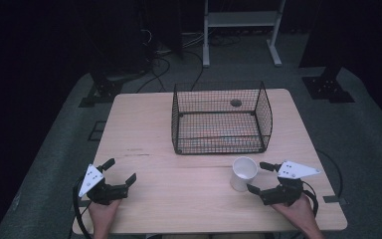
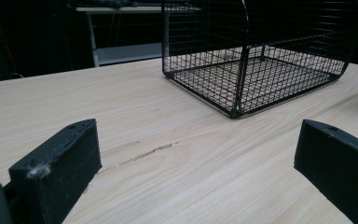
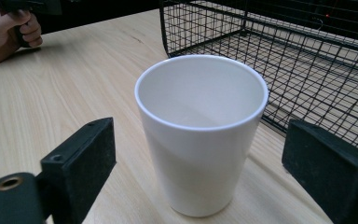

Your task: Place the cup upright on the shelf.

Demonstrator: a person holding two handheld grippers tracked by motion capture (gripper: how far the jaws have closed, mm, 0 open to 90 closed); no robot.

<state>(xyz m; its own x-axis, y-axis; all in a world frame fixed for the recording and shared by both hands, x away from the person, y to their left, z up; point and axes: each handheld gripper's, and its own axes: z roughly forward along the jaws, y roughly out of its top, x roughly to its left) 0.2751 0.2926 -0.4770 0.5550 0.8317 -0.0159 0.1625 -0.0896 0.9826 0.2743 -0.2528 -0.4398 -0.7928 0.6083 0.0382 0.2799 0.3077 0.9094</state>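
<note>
Your cup point(image 3: 200, 135) near the tabletop's point(image 1: 149, 189) right front corner looks smooth, white, faintly glossy, plastic or ceramic. Tabletop is pale matt wood grain, scuffed. Basket point(image 1: 221, 119) toward the back edge is thin black wire mesh. Your jaw pads look matt black, dusty.

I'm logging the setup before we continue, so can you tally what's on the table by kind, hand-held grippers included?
White cup: 1
Black wire basket: 1
Hand-held gripper: 2, left hand-held gripper and right hand-held gripper, both with jaws apart
Total: 4
</note>
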